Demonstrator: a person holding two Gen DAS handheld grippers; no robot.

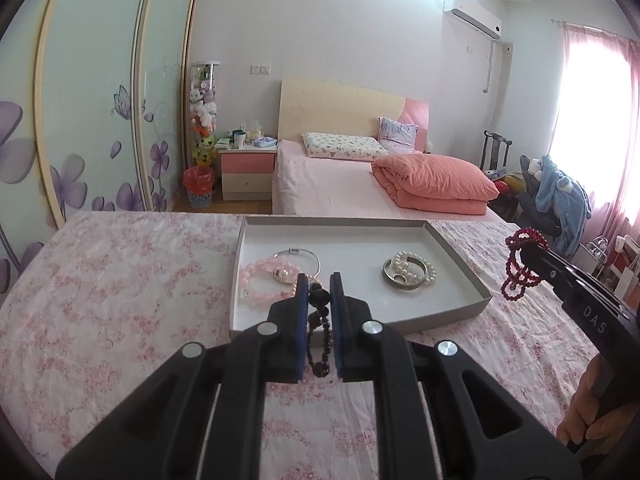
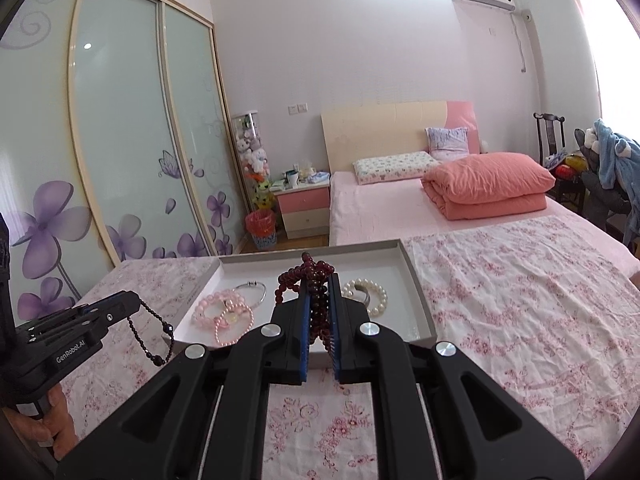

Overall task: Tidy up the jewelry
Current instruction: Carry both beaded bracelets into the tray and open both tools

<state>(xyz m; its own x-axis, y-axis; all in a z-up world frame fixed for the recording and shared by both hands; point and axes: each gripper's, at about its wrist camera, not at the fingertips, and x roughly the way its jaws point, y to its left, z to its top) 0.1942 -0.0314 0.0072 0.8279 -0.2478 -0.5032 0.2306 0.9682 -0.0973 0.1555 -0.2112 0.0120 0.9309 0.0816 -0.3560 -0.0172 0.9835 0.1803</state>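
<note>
Both grippers hold beads: my left gripper [image 1: 319, 282] pinches a dark bead strand [image 1: 319, 336] that hangs down, my right gripper [image 2: 319, 284] clamps a red bead strand [image 2: 304, 280]. Just ahead and below lies the tray [image 1: 452, 246], nearer my left.

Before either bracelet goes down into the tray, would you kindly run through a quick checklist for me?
1. Left hand-held gripper shut on the black bead bracelet: ok.
2. Right hand-held gripper shut on the dark red bead bracelet: ok.
3. Both strands hang free, not snagged: ok.
4. Bare floor in the middle of the white tray: ok.
5. Pink bead bracelets and pearl bracelet lie clear of that gap: ok.
6. Tray lies flat on the floral cloth: ok.
</note>
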